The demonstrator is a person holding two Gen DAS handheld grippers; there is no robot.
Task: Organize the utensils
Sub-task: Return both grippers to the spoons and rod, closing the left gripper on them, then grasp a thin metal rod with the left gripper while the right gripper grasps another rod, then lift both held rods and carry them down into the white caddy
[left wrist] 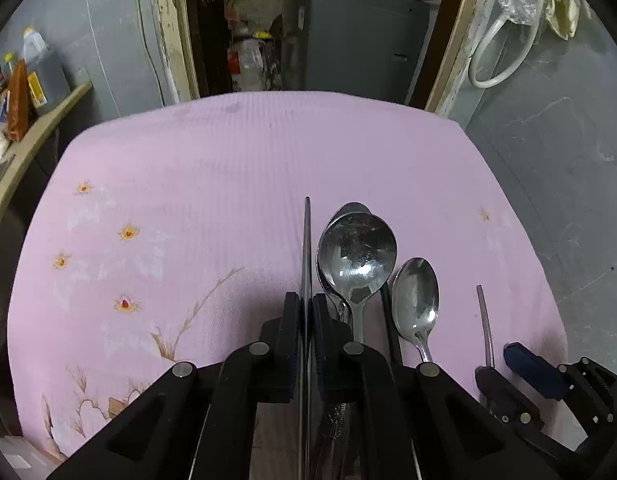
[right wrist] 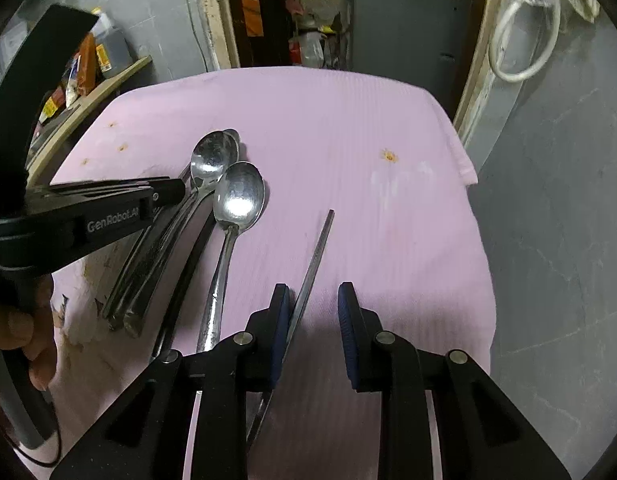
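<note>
On the pink cloth [left wrist: 228,168] that covers the surface, the left tool [left wrist: 306,312] is squeezed tight on a thin flat metal strip [left wrist: 307,248] standing on its edge, just beside a pile of big spoons [left wrist: 356,256] and a smaller spoon [left wrist: 415,296]. The right tool [right wrist: 312,320] stands partly open around another thin metal strip [right wrist: 314,256]; only its left pad [right wrist: 282,320] touches it.
</note>
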